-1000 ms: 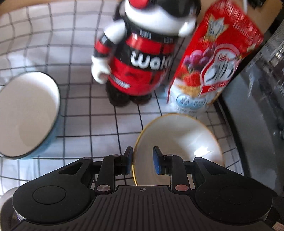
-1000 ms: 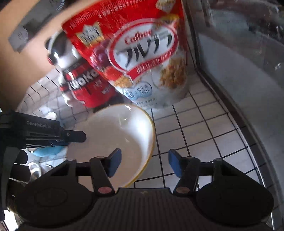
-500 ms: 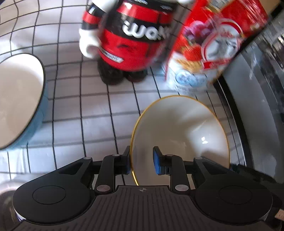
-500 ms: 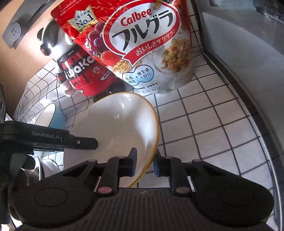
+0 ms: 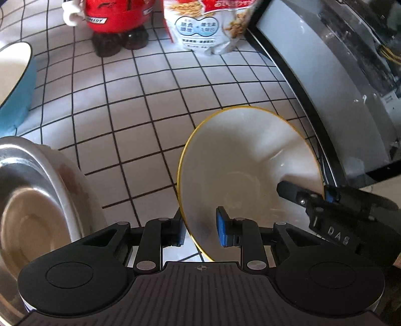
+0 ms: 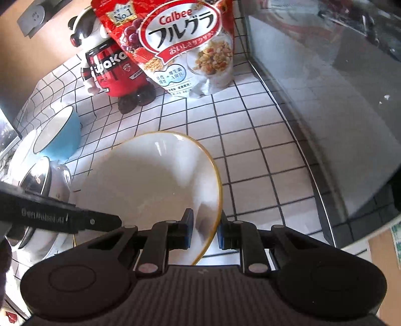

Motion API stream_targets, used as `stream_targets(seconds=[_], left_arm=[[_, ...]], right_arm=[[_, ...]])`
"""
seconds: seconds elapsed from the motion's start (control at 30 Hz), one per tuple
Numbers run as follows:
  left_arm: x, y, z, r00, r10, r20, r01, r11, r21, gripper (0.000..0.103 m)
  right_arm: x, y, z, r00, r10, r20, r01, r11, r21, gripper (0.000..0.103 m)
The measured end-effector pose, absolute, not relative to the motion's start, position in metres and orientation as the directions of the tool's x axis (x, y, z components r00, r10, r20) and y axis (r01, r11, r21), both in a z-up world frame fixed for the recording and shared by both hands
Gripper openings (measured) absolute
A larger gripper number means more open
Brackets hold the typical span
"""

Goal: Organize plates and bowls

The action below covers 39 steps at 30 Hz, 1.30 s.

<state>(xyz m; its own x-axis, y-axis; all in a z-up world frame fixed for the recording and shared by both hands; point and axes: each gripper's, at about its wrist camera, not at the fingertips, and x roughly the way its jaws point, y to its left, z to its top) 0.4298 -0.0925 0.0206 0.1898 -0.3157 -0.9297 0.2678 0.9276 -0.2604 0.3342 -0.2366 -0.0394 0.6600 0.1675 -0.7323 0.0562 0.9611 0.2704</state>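
A white bowl with a gold rim (image 5: 240, 160) (image 6: 150, 175) is held from two sides over the tiled counter. My left gripper (image 5: 200, 225) is shut on its near left rim, one pad inside and one outside. My right gripper (image 6: 205, 227) is shut on the opposite rim and shows as a black finger (image 5: 290, 190) in the left wrist view. The left gripper's finger (image 6: 100, 222) reaches in from the left in the right wrist view. A steel bowl (image 5: 30, 200) (image 6: 35, 175) sits inside a white dish (image 5: 75, 180) at the left. A blue bowl (image 5: 17, 95) (image 6: 60, 135) stands beyond it.
A red cereal bag (image 6: 180, 45) (image 5: 208, 27) and a red and black figurine bottle (image 6: 112, 72) (image 5: 112, 22) stand at the back of the counter (image 5: 150, 100). A white appliance with a dark frame (image 5: 325, 87) (image 6: 325, 100) walls off the right side.
The right gripper's jaws have shut on the bowl's rim. Both grippers and the bowl have drawn back from the cereal bag toward the near side. The steel bowl has come into view.
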Motion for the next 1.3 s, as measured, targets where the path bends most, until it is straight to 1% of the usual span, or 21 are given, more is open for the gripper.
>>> stream_targets(seconds=[0.17,0.27,0.53,0.77,0.9,1.2,1.27,1.3], left_arm=[[0.431,-0.092,0.018,0.18,-0.316,-0.931,0.243,0.932,-0.269,0.024],[0.432,-0.093,0.017,0.175,-0.32,-0.931,0.235,0.932,-0.276,0.026],[0.437,-0.09,0.01,0.145,-0.356,-0.923,0.183,0.927,-0.328,0.026],[0.439,-0.089,0.007,0.138,-0.366,-0.92,0.167,0.925,-0.342,0.026],[0.441,-0.088,0.0,0.12,-0.393,-0.912,0.132,0.916,-0.378,0.027],[0.436,-0.089,0.003,0.131,-0.389,-0.912,0.123,0.919,-0.375,0.026],[0.433,-0.09,0.005,0.123,-0.38,-0.917,0.124,0.922,-0.366,0.028],[0.432,-0.09,0.008,0.121,-0.372,-0.92,0.127,0.925,-0.357,0.028]], right_arm=[[0.332,-0.232,-0.041,0.658,0.157,-0.737,0.043,0.969,0.245,0.019],[0.334,-0.232,-0.046,0.648,0.174,-0.742,0.036,0.965,0.258,0.019],[0.339,-0.234,-0.049,0.646,0.193,-0.739,0.029,0.961,0.277,0.019],[0.339,-0.236,-0.051,0.645,0.207,-0.736,0.027,0.956,0.293,0.019],[0.338,-0.237,-0.052,0.647,0.21,-0.733,0.027,0.954,0.298,0.019],[0.337,-0.234,-0.051,0.647,0.188,-0.739,0.039,0.96,0.279,0.019],[0.336,-0.233,-0.048,0.64,0.177,-0.747,0.049,0.962,0.269,0.02],[0.334,-0.233,-0.045,0.644,0.164,-0.747,0.053,0.965,0.258,0.022]])
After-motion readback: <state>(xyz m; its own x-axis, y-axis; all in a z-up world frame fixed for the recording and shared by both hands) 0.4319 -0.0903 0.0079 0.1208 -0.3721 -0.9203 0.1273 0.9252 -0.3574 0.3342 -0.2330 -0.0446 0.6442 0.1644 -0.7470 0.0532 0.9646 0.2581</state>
